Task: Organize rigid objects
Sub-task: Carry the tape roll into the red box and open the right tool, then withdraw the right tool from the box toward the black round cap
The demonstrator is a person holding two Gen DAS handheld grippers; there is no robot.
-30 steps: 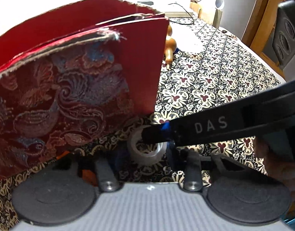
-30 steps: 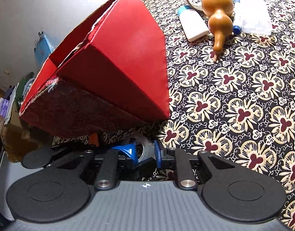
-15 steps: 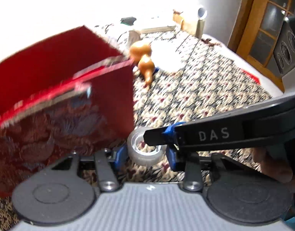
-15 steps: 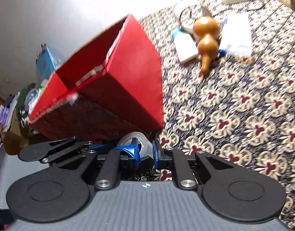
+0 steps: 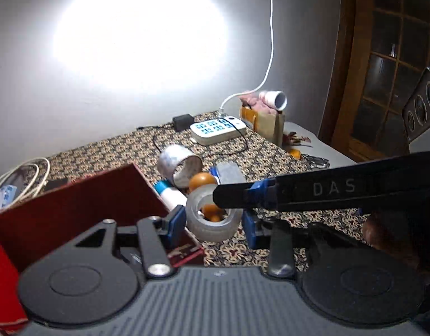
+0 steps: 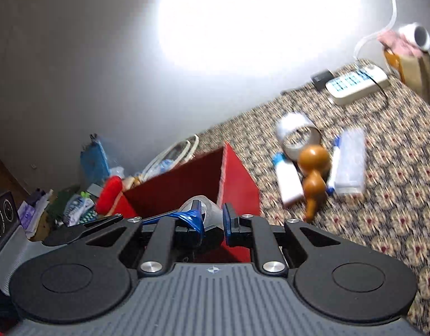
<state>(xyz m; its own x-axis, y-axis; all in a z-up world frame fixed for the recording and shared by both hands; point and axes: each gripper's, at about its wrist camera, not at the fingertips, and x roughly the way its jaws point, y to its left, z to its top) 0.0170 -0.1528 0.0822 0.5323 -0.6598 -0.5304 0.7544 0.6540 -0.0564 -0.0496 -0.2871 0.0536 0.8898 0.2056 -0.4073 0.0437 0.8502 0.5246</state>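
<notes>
A clear tape roll [image 5: 212, 224] hangs above the patterned tablecloth [image 5: 271, 154], just right of the red box's near corner. My left gripper [image 5: 212, 225] is shut on it, a blue pad on each side. My right gripper [image 5: 223, 197] reaches in from the right, shut on the roll's upper rim. In the right wrist view the roll's clear wall [image 6: 207, 210] sits pinched between the right gripper's [image 6: 212, 219] blue pads. The open-topped red box [image 5: 74, 204] [image 6: 186, 184] stands below and to the left.
Beyond the roll lie a brown gourd [image 6: 313, 168], a wide silver tape roll [image 5: 178, 165], a white bottle with a blue cap [image 6: 287, 179] and a clear packet [image 6: 350, 165]. A power strip [image 5: 217, 131] and a paper bag [image 5: 268, 123] stand at the back. Clutter lies left of the table.
Both grippers have risen together with the tape roll held between them. The red box has dropped lower in both views, and the wall and far end of the table have come into sight.
</notes>
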